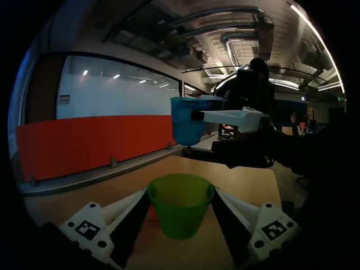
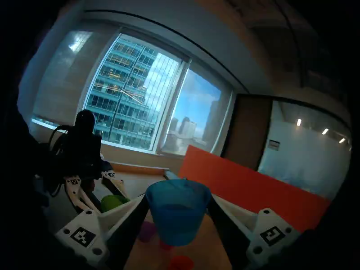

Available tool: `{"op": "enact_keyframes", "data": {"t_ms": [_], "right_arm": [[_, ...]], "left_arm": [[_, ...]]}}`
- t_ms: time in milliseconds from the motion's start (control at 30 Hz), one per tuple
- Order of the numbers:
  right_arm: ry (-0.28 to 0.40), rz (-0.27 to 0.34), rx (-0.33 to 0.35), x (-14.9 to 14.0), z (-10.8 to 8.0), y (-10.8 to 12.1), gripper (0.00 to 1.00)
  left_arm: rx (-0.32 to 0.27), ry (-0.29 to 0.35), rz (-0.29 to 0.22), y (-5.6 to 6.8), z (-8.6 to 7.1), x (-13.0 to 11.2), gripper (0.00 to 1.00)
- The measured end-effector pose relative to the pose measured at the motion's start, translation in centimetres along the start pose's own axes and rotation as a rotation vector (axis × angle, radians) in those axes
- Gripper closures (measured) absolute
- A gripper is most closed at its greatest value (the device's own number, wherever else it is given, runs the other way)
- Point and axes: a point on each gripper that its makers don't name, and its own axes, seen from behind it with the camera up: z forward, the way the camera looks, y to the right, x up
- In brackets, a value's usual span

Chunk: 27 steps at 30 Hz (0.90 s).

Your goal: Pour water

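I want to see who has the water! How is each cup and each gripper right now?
green cup: upright, looks empty
blue cup: upright, raised, seems to hold water
left gripper: shut on green cup
right gripper: shut on blue cup

An orange wall panel [image 1: 90,144] runs behind the wooden table [image 1: 243,180], beside city-view windows [image 2: 130,108].

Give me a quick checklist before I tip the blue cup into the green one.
1. Right gripper shut on blue cup: ok.
2. Left gripper shut on green cup: ok.
3. Blue cup upright, water inside: ok.
4. Green cup upright, mouth open: ok.
5. Blue cup over green cup's mouth: not ok, it sits apart.
6. Green cup's fill level: cannot tell.
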Motion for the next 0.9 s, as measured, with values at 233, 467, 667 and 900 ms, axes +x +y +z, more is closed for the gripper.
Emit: {"op": "enact_keyframes", "data": {"t_ms": [233, 467, 667, 900], "right_arm": [[0.005, -0.069, 0.005, 0.9, 0.0, -0.1, 0.09], [0.018, -0.148, 0.003, 2.1, 0.1, -0.2, 0.09], [0.031, -0.205, -0.003, 2.9, 0.3, -0.1, 0.09], [0.029, -0.278, -0.01, 3.5, 0.6, 0.1, 0.09]], "left_arm": [[-0.011, -0.003, -0.002, 0.4, 0.2, -0.3, 0.11], [-0.023, -0.003, -0.003, 1.0, 0.3, -0.3, 0.11], [-0.027, -0.001, -0.002, 1.3, 0.4, -0.3, 0.11], [-0.034, 0.004, -0.001, 1.6, 0.2, 0.2, 0.11]]}}
